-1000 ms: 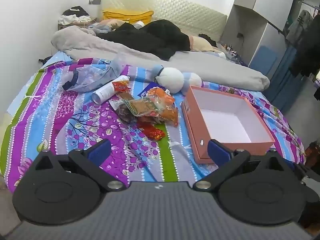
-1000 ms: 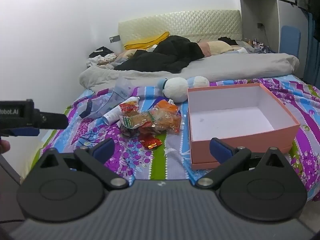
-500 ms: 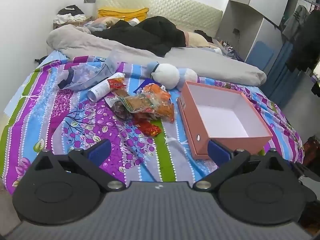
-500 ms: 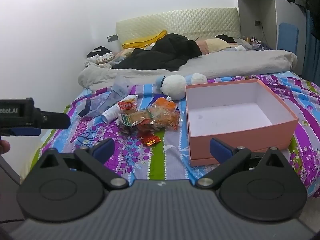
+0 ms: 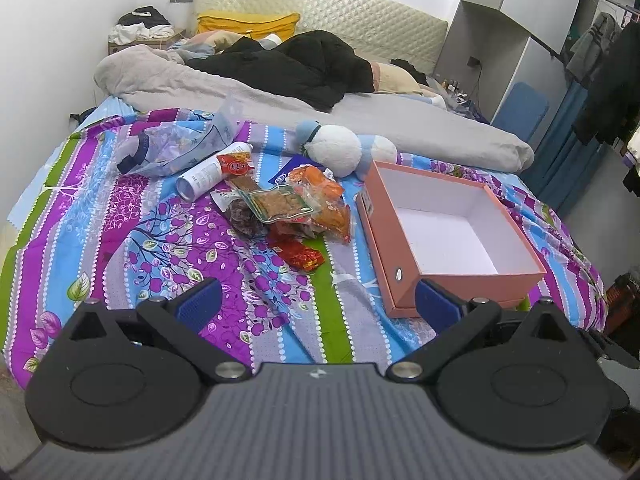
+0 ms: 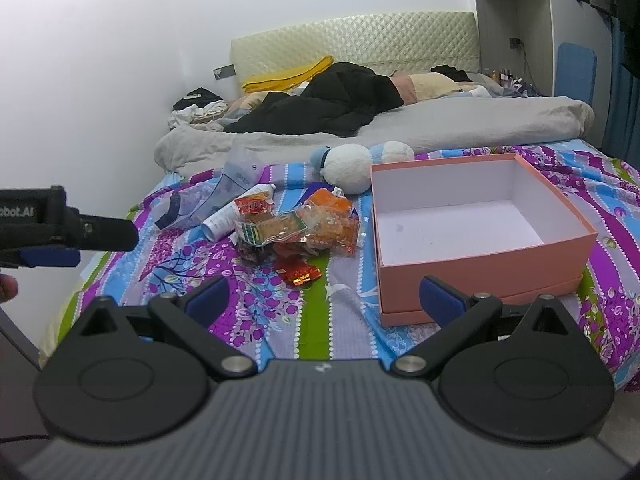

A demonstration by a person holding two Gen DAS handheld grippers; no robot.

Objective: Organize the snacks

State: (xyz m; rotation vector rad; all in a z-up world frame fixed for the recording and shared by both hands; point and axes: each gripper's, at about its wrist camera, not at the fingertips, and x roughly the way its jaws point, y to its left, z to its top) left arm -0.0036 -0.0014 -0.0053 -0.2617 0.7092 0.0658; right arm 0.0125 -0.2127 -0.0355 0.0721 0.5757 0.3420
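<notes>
On the bed: the snack pile (image 5: 288,208) lay at about 12 o'clock from the left tongs (image 5: 318,300), on the striped sheet (image 5: 120,216), with the pink box (image 5: 452,236) just beside it at 2 o'clock.
Change: over the last second the left view had drawn back and tilted down slightly, so the pile sat lower in view; the right view had barely shifted.
Meaning: nothing had been picked up yet, the box was empty, and sorting had, I judge, not begun.
Left tongs: wide open, holding nothing, hovering well short of the snacks.
Right tongs (image 6: 324,296): equally wide open and empty, aimed between the red packet (image 6: 298,274) and the box.
Pose: both were held level at the foot of the bed; the left tongs showed at 9 o'clock in the right view.
</notes>
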